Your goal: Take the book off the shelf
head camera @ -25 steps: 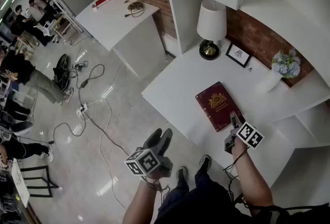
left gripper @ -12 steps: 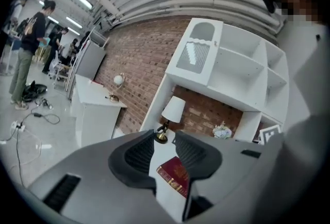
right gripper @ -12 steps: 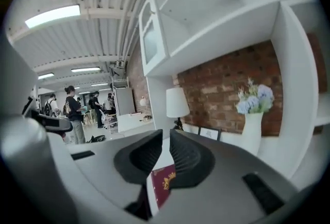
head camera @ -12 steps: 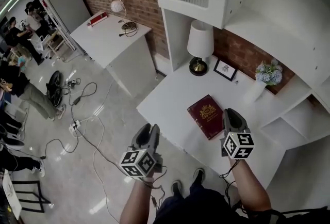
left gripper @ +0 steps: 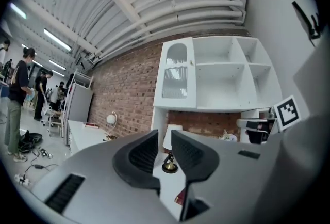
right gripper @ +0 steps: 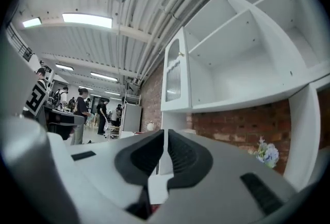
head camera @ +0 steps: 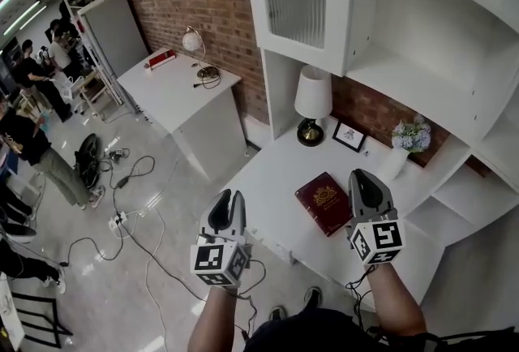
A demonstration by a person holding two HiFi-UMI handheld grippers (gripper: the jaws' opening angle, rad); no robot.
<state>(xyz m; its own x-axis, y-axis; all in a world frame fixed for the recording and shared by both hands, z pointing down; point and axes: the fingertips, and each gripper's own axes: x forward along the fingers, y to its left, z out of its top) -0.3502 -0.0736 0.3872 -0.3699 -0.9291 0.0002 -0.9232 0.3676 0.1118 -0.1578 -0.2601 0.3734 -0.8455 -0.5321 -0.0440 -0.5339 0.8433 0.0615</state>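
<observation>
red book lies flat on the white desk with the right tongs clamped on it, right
No: the right tongs hold nothing; their jaws have just been closing on empty air, as the right gripper view shows. The red book does lie flat on the white desk.

High view, two level ones

The head camera looked steeply down on the desk. Cameras on the left tongs and right tongs sat close behind their jaws, facing level. All three shared the shelf unit.
</observation>
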